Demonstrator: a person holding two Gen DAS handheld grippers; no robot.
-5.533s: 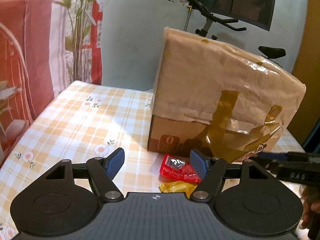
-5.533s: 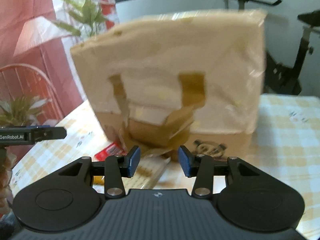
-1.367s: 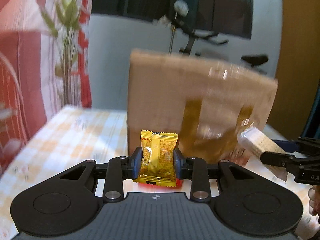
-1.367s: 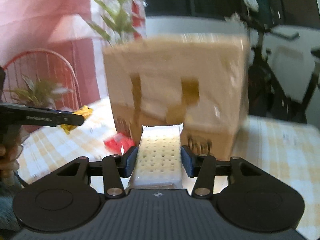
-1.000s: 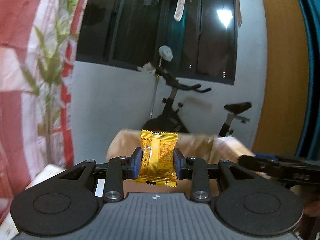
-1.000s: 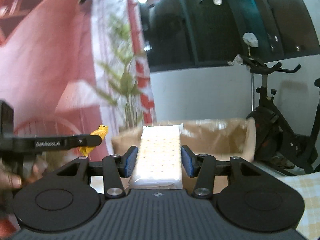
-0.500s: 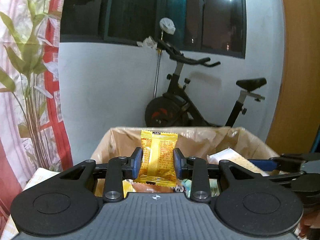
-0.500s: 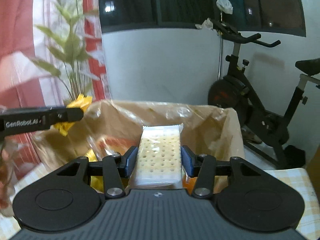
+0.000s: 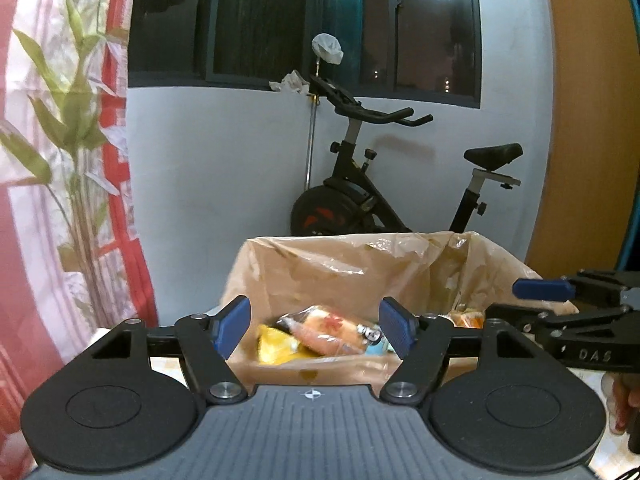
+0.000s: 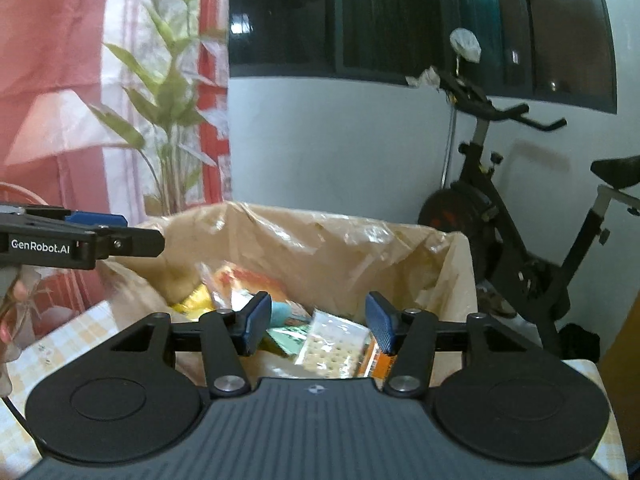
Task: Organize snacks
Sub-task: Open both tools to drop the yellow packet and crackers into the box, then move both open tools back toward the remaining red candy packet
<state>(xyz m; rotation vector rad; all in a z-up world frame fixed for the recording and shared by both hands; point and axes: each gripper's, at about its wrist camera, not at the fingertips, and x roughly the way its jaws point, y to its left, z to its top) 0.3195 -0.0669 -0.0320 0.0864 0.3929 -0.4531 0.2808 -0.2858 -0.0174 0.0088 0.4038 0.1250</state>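
An open brown box (image 9: 352, 268) lined with crinkled plastic stands right before both grippers, with several snack packets inside. My left gripper (image 9: 313, 327) hangs over its near rim; its jaws are opening and nothing is between them. A yellow packet (image 9: 276, 345) lies in the box below, beside an orange one (image 9: 326, 330). My right gripper (image 10: 319, 323) is over the same box (image 10: 320, 240), its jaws opening too. The white dotted cracker packet (image 10: 332, 347) lies tilted among the snacks under them, clear of the pads. Each gripper shows in the other's view, right gripper (image 9: 560, 292) and left gripper (image 10: 92, 236).
A black exercise bike (image 9: 360, 200) stands behind the box against a pale wall. A leafy plant (image 10: 172, 120) and red-and-white curtain are on the left. The checked tablecloth (image 10: 48, 344) shows beside the box. A hand (image 9: 624, 400) holds the right gripper.
Both grippers have opened over the box. The yellow packet has left the left jaws and the cracker packet has dropped from the right jaws into the box.
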